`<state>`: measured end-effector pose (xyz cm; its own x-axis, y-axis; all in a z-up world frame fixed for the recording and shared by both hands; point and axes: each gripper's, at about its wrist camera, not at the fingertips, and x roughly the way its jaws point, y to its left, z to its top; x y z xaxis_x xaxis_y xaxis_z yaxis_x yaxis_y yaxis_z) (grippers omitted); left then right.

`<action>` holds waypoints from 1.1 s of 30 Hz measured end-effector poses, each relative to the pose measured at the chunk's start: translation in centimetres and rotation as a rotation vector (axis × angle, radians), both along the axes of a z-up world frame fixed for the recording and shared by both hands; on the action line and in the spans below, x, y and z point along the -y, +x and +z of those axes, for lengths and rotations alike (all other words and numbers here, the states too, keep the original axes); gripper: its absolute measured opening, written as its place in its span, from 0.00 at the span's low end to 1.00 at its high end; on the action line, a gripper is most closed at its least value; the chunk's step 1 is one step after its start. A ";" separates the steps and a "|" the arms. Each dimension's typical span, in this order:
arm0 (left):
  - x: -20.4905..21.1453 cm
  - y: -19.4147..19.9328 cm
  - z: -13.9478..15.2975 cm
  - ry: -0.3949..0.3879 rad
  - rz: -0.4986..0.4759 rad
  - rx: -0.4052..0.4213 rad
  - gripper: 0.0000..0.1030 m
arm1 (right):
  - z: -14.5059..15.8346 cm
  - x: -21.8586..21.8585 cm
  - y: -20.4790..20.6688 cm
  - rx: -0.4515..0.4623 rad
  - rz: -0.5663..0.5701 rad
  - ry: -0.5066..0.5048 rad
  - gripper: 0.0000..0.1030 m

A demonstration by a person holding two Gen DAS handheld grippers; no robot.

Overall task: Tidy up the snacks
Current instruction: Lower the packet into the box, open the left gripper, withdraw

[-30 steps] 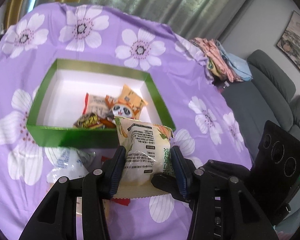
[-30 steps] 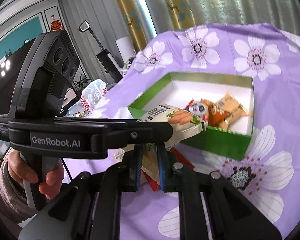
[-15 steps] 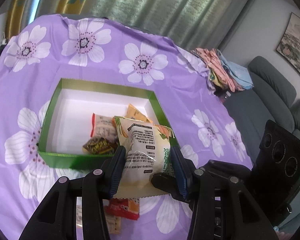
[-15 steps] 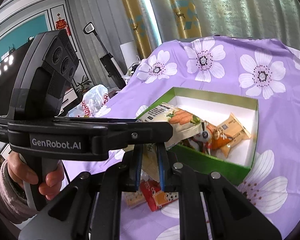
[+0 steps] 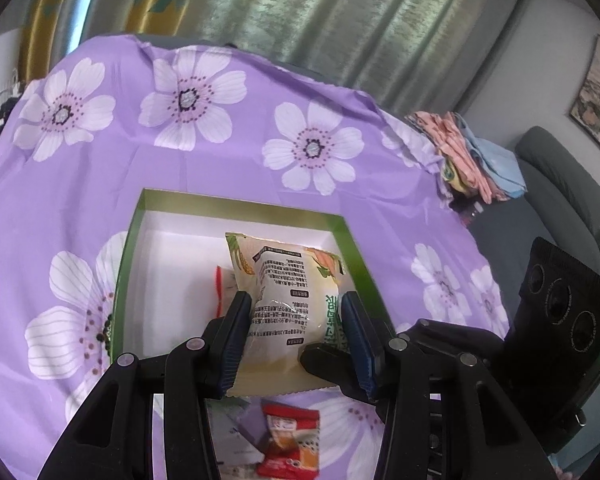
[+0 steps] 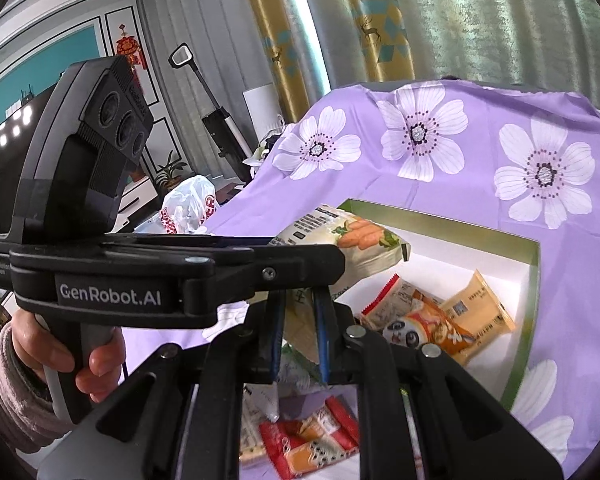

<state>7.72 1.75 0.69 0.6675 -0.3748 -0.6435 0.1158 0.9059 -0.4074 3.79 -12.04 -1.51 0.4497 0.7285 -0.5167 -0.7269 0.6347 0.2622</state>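
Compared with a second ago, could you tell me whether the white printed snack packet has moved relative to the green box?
Yes. The white printed snack packet has moved forward, from short of the green cardboard box's near wall to over its white interior.

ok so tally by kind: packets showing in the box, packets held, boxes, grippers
packets in the box: 3 (red-edged packet, panda packet, tan packet)
held packet: 1
green box: 1
grippers: 2 (left gripper, right gripper)
total: 7
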 end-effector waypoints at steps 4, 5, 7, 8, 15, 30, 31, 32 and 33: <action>-0.8 1.1 -1.5 -0.018 0.015 -0.032 0.46 | -0.9 -0.8 1.3 -0.027 0.005 -0.013 0.14; -0.8 1.3 -1.9 -0.021 0.018 -0.039 0.46 | -1.2 -0.9 1.6 -0.036 0.004 -0.016 0.14; -1.0 2.0 -2.9 -0.029 0.023 -0.064 0.46 | -2.0 -1.2 2.1 -0.055 -0.001 -0.028 0.14; -1.0 2.2 -3.3 -0.032 0.024 -0.075 0.46 | -2.4 -1.3 2.4 -0.066 -0.004 -0.034 0.14; -0.5 3.2 -5.5 -0.047 0.018 -0.134 0.46 | -4.6 -1.2 3.4 -0.128 -0.029 -0.067 0.15; 1.0 0.8 -3.6 0.096 0.056 -0.071 0.75 | -4.5 1.3 2.4 -0.144 -0.134 -0.078 0.47; 1.1 0.5 -3.4 0.105 0.059 -0.063 0.75 | -4.3 1.5 2.1 -0.139 -0.137 -0.075 0.48; 1.2 0.1 -3.1 0.118 0.064 -0.055 0.76 | -4.0 1.8 1.7 -0.133 -0.142 -0.070 0.50; 1.3 -0.2 -3.0 0.126 0.067 -0.052 0.76 | -3.8 1.9 1.5 -0.129 -0.147 -0.065 0.53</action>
